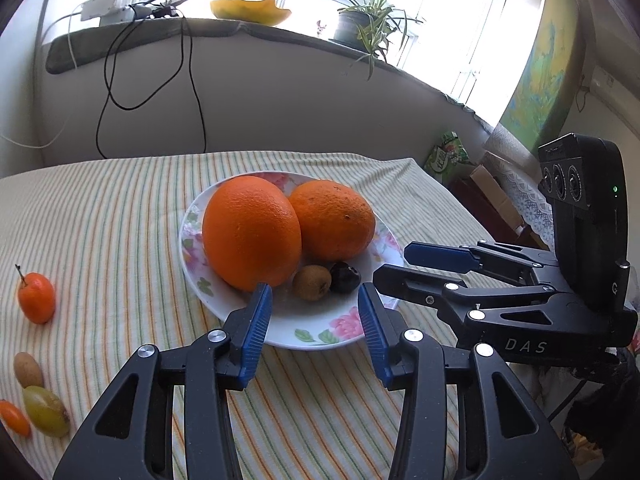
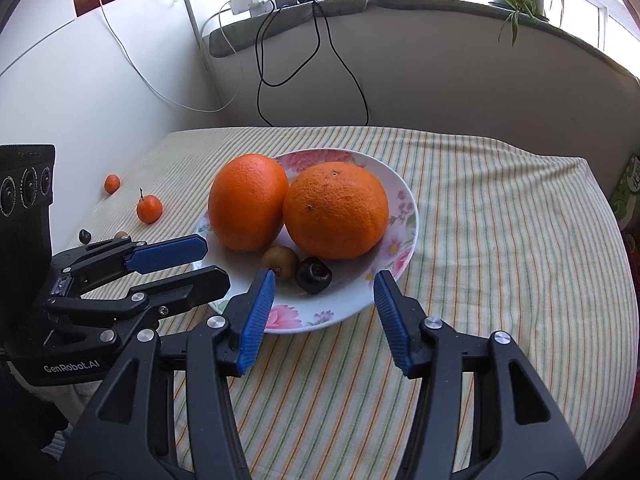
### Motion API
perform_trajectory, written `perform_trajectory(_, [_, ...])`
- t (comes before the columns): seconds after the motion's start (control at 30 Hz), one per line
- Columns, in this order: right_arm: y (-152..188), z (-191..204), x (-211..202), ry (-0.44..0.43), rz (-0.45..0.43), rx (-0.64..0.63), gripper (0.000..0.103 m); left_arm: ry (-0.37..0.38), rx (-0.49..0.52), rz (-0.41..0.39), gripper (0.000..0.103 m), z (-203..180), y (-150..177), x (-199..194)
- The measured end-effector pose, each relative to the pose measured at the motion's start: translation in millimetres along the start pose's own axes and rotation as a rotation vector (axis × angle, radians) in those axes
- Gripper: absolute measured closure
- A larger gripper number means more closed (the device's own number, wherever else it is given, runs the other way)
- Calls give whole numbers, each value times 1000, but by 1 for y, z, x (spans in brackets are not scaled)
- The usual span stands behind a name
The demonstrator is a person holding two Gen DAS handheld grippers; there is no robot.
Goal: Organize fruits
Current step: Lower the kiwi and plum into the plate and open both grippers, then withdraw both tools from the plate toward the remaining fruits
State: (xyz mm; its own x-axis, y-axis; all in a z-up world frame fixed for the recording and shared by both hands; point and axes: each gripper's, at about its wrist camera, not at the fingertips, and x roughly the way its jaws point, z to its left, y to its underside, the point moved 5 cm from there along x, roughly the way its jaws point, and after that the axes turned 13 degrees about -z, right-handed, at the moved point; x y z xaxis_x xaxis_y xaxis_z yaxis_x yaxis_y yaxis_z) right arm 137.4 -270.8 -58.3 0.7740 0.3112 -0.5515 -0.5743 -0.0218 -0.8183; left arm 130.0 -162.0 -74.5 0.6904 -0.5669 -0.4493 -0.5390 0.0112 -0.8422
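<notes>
A floral plate (image 1: 280, 322) (image 2: 348, 300) on the striped tablecloth holds two big oranges (image 1: 252, 232) (image 2: 336, 210), a small brown fruit (image 1: 312, 282) (image 2: 280, 262) and a dark fruit (image 1: 345, 277) (image 2: 313, 275). My left gripper (image 1: 314, 289) (image 2: 214, 262) hovers open at the plate's near-left rim, with nothing pressed between its blue pads. At the near-right rim my right gripper (image 2: 323, 274) (image 1: 394, 262) is also open and empty. Loose small fruits lie on the cloth to the left: a stemmed orange one (image 1: 37, 298) (image 2: 149, 209), a brown one (image 1: 28, 369) and a green one (image 1: 46, 411).
Another small orange fruit (image 2: 112, 183) and a dark one (image 2: 84, 235) sit near the left wall. Behind the table a sill carries a yellow bowl (image 1: 250, 10), a potted plant (image 1: 360, 24) and a power strip with hanging cables (image 1: 192, 80). The cloth drops off at the right edge (image 2: 600, 208).
</notes>
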Motion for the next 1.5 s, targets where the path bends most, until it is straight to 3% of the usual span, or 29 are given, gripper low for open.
perform_trajectory(0.17, [0, 0, -2, 7, -2, 6, 48, -12, 14, -6, 60, 0, -1, -5])
perform_trajectory(0.3, [-1, 2, -5, 23, -13, -2, 34, -33, 33, -12, 54, 2, -2, -9])
perform_trajectory(0.53, [-5, 11, -10, 39, -39, -29, 22, -81, 61, -27, 43, 10, -2, -21])
perform_trajectory(1.03, [-9, 47, -7, -11, -44, -62, 21, -181, 52, -56, 43, 49, 1, -56])
perform_trajectory(1.5, [-9, 90, 3, -142, -31, -87, 21, -329, 0, -85, 43, 110, 14, -114])
